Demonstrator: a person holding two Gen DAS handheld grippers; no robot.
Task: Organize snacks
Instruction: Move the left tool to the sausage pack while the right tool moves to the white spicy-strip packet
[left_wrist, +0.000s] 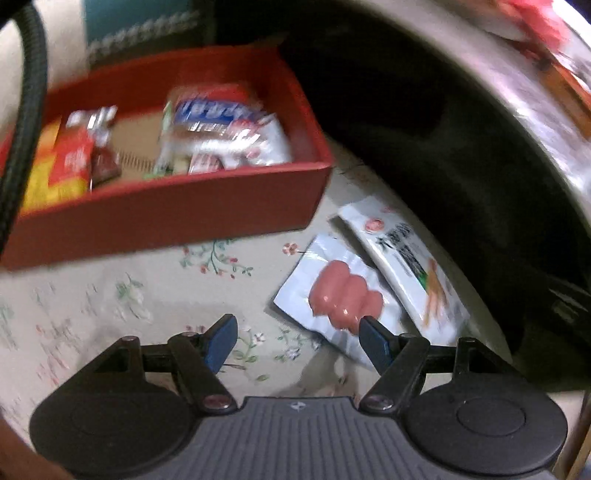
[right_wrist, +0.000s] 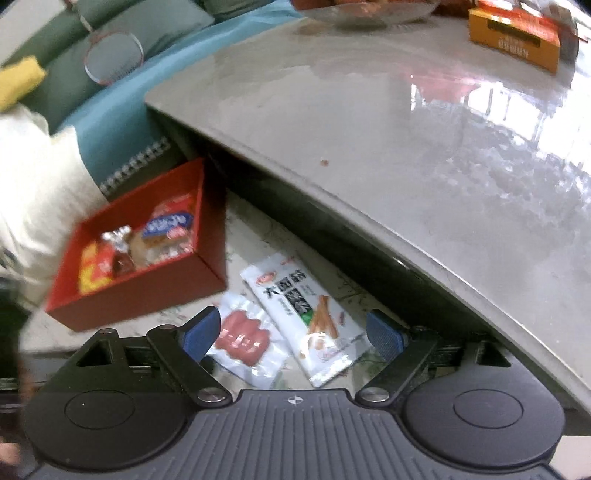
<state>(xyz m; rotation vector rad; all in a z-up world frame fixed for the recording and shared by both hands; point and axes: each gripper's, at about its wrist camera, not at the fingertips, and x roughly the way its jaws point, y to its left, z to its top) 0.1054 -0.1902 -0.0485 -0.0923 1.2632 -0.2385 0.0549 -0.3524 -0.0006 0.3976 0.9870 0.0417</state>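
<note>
A red box (left_wrist: 166, 214) holds several snack packets, a blue-and-white bag (left_wrist: 218, 125) among them. It also shows in the right wrist view (right_wrist: 140, 291). Two packets lie on the floral cloth beside it: a sausage packet (left_wrist: 340, 295) and a long white stick-snack packet (left_wrist: 410, 266). In the right wrist view the sausage packet (right_wrist: 245, 339) and the white packet (right_wrist: 306, 317) lie side by side. My left gripper (left_wrist: 297, 341) is open and empty, just left of the sausage packet. My right gripper (right_wrist: 291, 336) is open and empty above both packets.
A grey glossy table top (right_wrist: 406, 147) overhangs the floral cloth (left_wrist: 110, 306) to the right. An orange box (right_wrist: 513, 37) and a glass dish (right_wrist: 369, 11) stand on it. A teal and green sofa (right_wrist: 122, 85) lies behind. A black cable (left_wrist: 26, 110) hangs at left.
</note>
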